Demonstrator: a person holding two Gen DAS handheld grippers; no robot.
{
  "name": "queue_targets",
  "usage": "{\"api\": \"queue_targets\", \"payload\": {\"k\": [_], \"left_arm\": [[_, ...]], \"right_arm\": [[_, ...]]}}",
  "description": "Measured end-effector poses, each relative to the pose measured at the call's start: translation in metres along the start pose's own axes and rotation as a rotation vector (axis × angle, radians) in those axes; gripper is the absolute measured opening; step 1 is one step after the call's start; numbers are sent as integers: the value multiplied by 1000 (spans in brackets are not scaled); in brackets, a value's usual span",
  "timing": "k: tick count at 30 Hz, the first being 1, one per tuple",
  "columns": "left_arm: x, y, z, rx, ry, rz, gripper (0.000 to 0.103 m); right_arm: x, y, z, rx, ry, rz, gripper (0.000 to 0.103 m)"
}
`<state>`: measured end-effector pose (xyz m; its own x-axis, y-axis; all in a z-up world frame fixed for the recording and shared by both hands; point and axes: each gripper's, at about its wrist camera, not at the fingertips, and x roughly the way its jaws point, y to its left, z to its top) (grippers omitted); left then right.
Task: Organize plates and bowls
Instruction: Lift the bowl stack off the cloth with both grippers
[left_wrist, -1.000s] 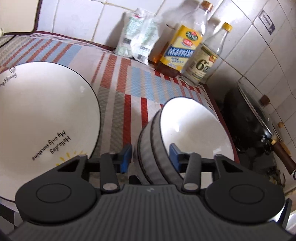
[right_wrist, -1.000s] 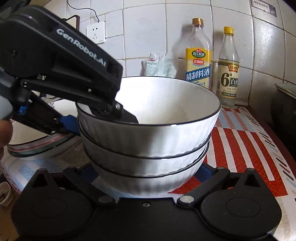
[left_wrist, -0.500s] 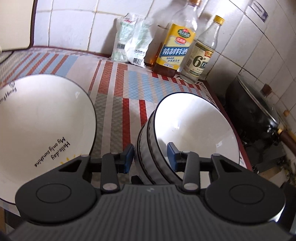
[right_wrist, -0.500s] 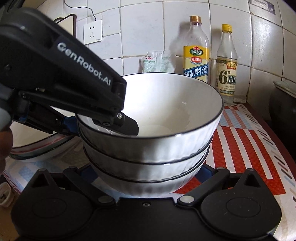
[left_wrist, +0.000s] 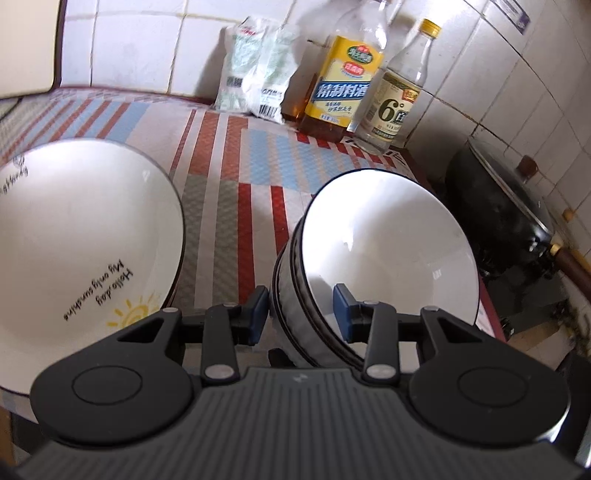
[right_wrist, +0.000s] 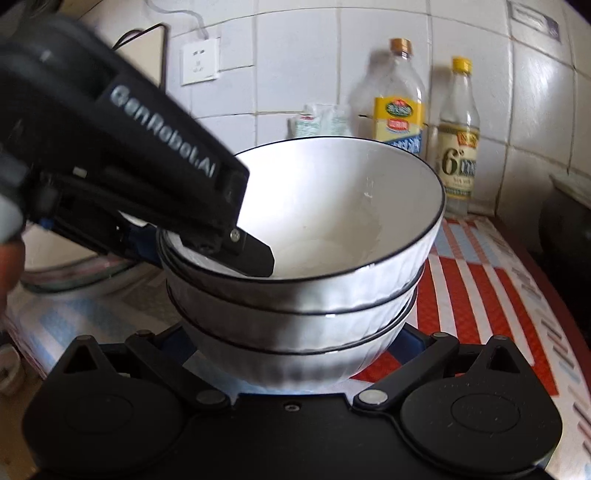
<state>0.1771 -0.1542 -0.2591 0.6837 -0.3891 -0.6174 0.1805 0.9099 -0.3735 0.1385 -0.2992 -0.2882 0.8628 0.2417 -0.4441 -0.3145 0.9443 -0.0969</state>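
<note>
On counter (left_wrist: 236, 206), w/ woven striped mat in red, blue & grey, a stack of three ribbed white bowls (right_wrist: 306, 280) w/ thin black rims is seen at centre. Left claw (left_wrist: 300, 314) is clamped across the stack's near wall: one blue pad outside, the other inside the glossy top bowl. Right claw (right_wrist: 295, 343) straddles the stack's base, its tips hidden behind the bowls, so contact cannot be told. At 9 o'clock of the stack, apart from it, a wide shallow white plate (left_wrist: 74, 236) w/ sun print & script lies flat. At 12 o'clock, by tiled wall, two clear bottles (left_wrist: 369, 74) & a crinkled plastic bag (left_wrist: 255, 74) are stood.
</note>
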Motion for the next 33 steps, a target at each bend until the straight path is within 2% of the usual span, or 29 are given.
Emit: {"api": "queue_targets", "payload": {"k": [3,5,9,13,15,20,33], "left_arm": [[1,11,6,-106,55,-35,42],[-1,18,12,-171,54,-47,44],[-1,18,27,-197,45,-53,49],[15,10,35,-137,105,-34,44],[19,6,34,-101,132,-11,34],[17,6,32,-80,128,-20,32],[10,-16,29,65,89,43,30]], "right_arm": [[-3,0,-1,-42,2,-2,103],[-8,6,-4,-100,-7,-34,103],[-16,14,-7,-181,-31,-89,103],[-15,10,-7,-156,-35,-69,103],[-12,7,-6,-124,-31,-48,103],[-6,3,-2,-120,-32,-45,103],[-9,-2,0,-61,-41,-16,103]]}}
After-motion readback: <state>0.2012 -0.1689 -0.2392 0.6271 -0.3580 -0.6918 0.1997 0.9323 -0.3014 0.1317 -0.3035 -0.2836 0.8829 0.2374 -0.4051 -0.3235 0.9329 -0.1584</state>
